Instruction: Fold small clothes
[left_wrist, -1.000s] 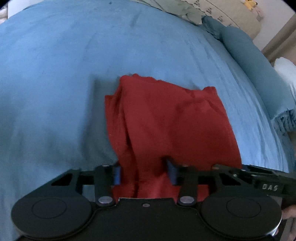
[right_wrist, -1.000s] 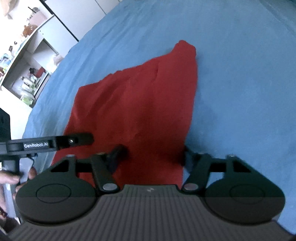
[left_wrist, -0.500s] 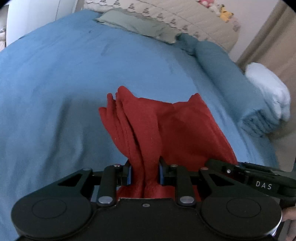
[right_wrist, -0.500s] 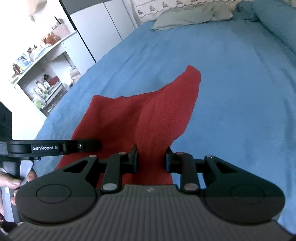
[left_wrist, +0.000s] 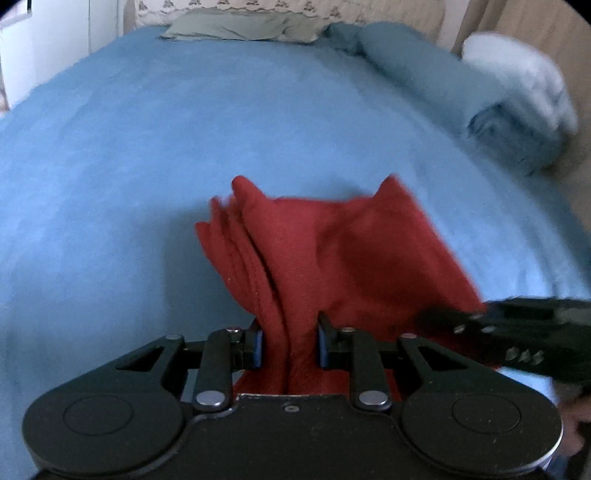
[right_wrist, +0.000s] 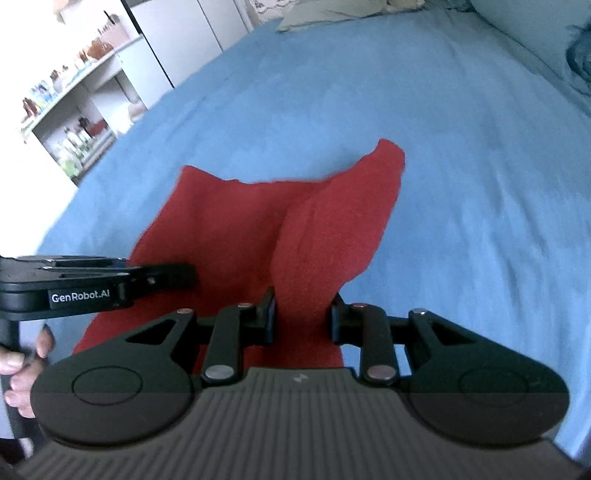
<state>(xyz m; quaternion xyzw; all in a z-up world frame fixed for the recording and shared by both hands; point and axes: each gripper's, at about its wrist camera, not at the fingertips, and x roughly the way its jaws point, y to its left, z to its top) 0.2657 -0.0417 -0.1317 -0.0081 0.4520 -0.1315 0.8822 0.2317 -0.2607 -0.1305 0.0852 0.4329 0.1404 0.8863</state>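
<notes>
A small red garment (left_wrist: 332, 254) hangs bunched over the blue bedspread (left_wrist: 184, 147), gripped at two spots on its near edge. My left gripper (left_wrist: 290, 345) is shut on the garment's left edge, with several layers of fabric pinched between its blue pads. In the right wrist view the same red garment (right_wrist: 295, 236) stretches away from my right gripper (right_wrist: 303, 321), which is shut on its right edge. The other gripper's black body (right_wrist: 92, 288) shows at the left there, a hand (right_wrist: 22, 369) on its handle. The garment's far corners trail toward the bedspread (right_wrist: 461, 184).
A rolled blue blanket (left_wrist: 461, 96) and a white bundle (left_wrist: 517, 74) lie along the bed's right side. Pillows (left_wrist: 240, 29) sit at the head. White shelves with bottles (right_wrist: 74, 122) and a cabinet (right_wrist: 184, 33) stand left of the bed.
Both grippers closed on the red garment's near edge and pulled it back across the bed, bunching it and lifting it. More of the head of the bed has come into view.
</notes>
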